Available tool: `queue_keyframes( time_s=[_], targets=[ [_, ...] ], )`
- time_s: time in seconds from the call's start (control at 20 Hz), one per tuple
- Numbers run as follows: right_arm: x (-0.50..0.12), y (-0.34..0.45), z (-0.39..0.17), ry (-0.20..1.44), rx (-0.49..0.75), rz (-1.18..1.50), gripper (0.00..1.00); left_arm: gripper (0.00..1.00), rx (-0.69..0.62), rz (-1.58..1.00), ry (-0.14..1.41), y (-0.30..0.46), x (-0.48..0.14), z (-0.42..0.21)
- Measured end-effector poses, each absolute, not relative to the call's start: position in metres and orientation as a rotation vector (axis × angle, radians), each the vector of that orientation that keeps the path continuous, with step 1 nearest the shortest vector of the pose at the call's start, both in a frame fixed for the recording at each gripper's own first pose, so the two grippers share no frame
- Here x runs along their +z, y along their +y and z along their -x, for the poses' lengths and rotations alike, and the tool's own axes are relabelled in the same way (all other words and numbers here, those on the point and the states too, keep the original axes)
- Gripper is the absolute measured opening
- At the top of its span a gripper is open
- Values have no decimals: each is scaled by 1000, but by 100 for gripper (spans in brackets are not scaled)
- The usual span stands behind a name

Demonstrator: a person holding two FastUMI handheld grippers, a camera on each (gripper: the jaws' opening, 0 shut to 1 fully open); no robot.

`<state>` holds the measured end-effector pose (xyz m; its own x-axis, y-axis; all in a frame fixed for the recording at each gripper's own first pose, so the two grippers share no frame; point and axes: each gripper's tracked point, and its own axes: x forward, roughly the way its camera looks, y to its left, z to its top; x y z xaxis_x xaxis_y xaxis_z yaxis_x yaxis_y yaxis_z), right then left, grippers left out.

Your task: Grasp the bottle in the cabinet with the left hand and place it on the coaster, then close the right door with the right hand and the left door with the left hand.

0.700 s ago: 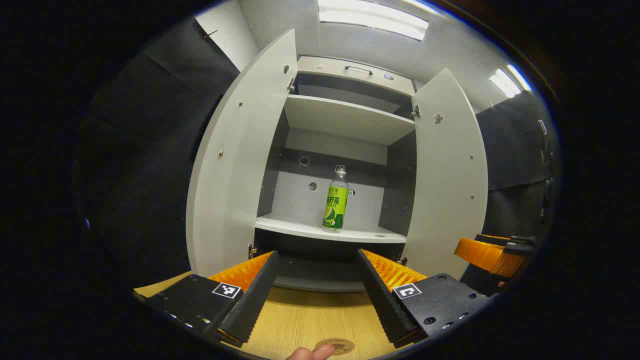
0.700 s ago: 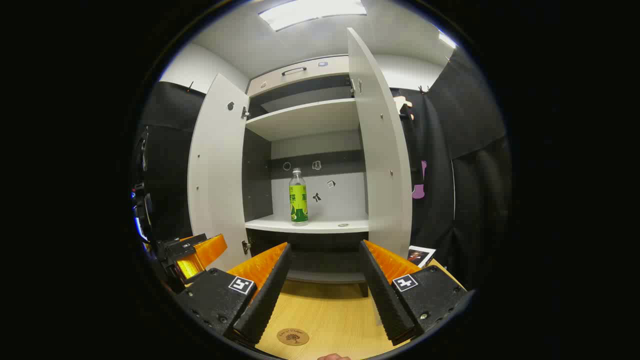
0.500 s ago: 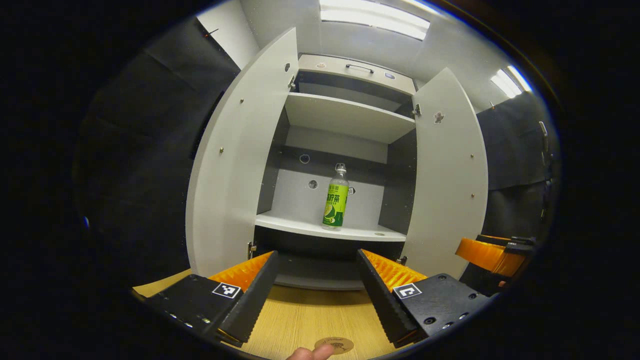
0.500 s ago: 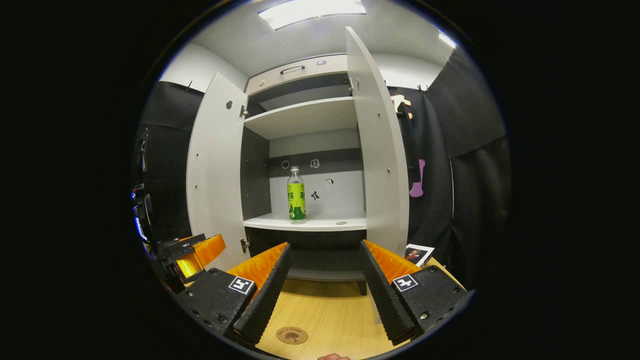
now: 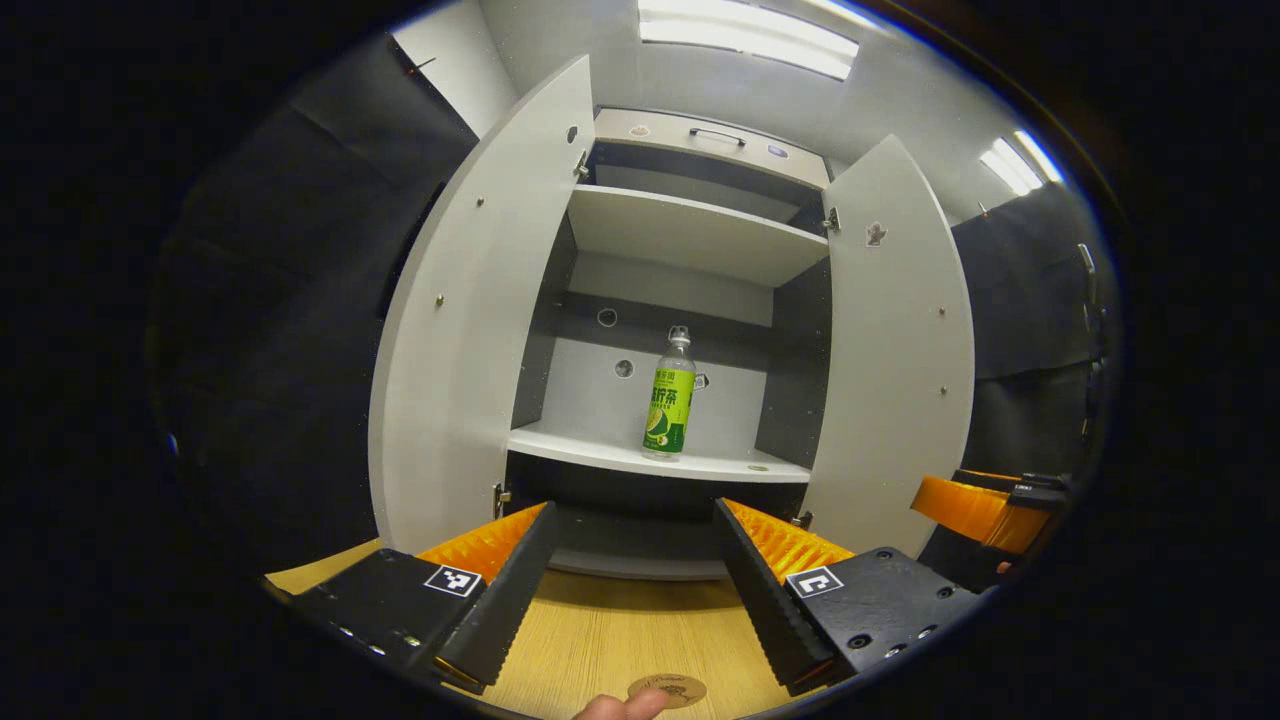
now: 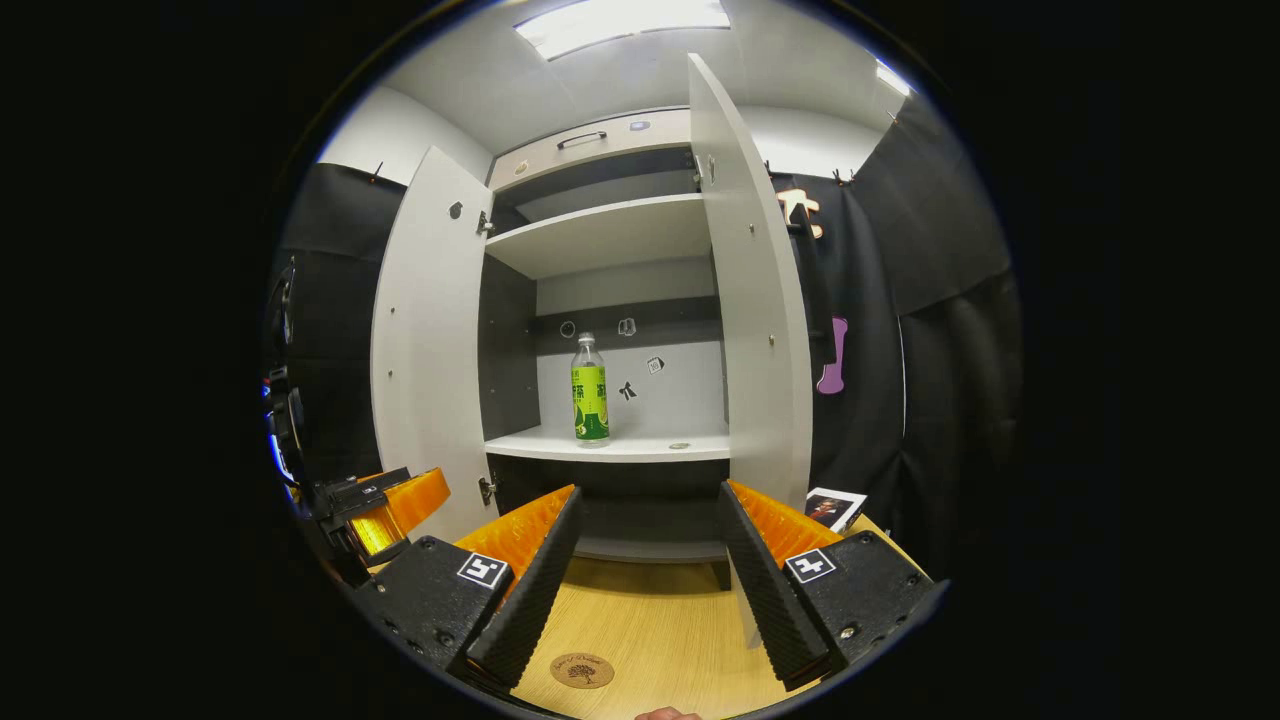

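Bottle (image 5: 670, 404) upright near the shelf's (image 5: 600, 455) front edge, both doors swung out for reach. Left hand-held gripper (image 5: 630, 570) spread wide, empty, lined up; right hand-held gripper (image 6: 645, 560) likewise wide.

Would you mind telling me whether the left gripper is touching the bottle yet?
Apart. In the left gripper view the left gripper hangs open over the table, while the bottle stands back on the cabinet shelf.
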<state>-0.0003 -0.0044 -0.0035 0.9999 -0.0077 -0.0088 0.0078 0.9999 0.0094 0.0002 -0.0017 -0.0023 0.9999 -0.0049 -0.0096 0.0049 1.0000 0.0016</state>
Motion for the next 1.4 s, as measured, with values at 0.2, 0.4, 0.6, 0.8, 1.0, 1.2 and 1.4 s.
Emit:
queue_keyframes(
  time_s=[0.2, 0.4, 0.6, 0.8, 1.0, 1.2, 1.4],
  targets=[
    [-3, -4, -1, 8, -5, -6, 83, 95, -7, 5, 11, -2, -2, -2],
    [-3, -2, -3, 9, -2, 4, 83, 95, -12, 5, 17, -2, -3, -6],
    [-3, -2, -3, 11, -4, 12, 83, 95, -25, -1, 15, -4, 0, -13],
    [-3, -3, -3, 12, -11, 15, 83, 95, -66, 26, 13, -12, 7, -27],
    [-2, -6, -2, 10, -23, 10, 83, 95, -127, 41, 0, -24, 18, -55],
    [-2, -11, 1, 5, -50, 10, 83, 95, -170, 36, -26, -36, 32, -95],
    [-2, -21, 3, 6, -80, 13, 83, 99, -213, -7, -64, -49, 51, -144]
  ],
)
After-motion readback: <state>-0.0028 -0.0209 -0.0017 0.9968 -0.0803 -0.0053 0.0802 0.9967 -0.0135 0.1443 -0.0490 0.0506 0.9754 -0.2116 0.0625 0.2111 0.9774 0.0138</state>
